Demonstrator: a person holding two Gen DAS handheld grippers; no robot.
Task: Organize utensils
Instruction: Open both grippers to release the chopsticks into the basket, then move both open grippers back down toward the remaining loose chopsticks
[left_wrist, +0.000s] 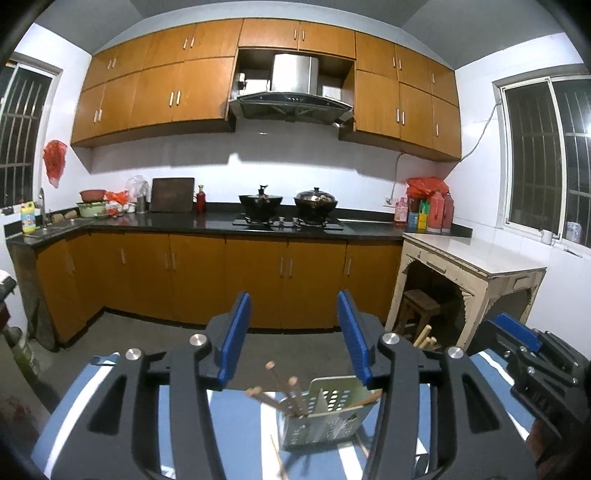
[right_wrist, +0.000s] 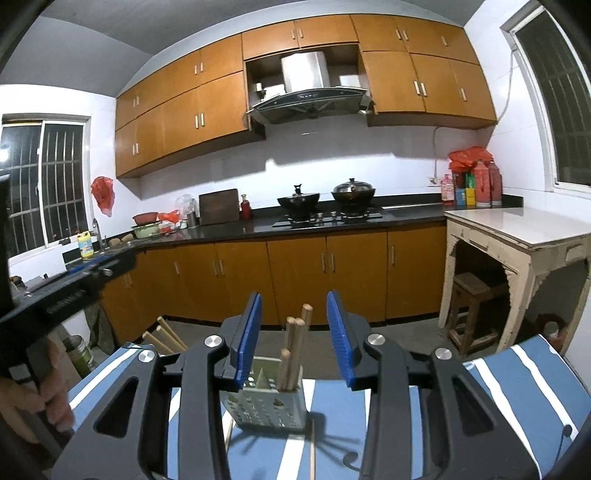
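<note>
Right now the holder (left_wrist: 320, 417), a perforated metal box, stands upright on the striped surface (left_wrist: 240, 424), with chopsticks (left_wrist: 284, 387) poking up from it, so the sorting looks well under way. A few loose sticks (right_wrist: 312, 450) lie flat on the cloth just beside its base, likely the ones left to gather. Both tongs stand partly open with nothing between the blue pads, which I read as hands free for the next stick. The left tongs (left_wrist: 297, 339) frame the holder from one side. The right tongs (right_wrist: 294, 339) frame it more squarely.

The left view shows a second bunch of stick ends (left_wrist: 423, 336) past its right pad, and the right tool at its edge. The right view shows the sticks (right_wrist: 293, 350) standing in one compartment and the holder's pierced front. It also catches the hand (right_wrist: 26, 398) on the left tool, and three stick ends (right_wrist: 162, 336) off to the left. Neither view shows how many compartments the holder has.
</note>
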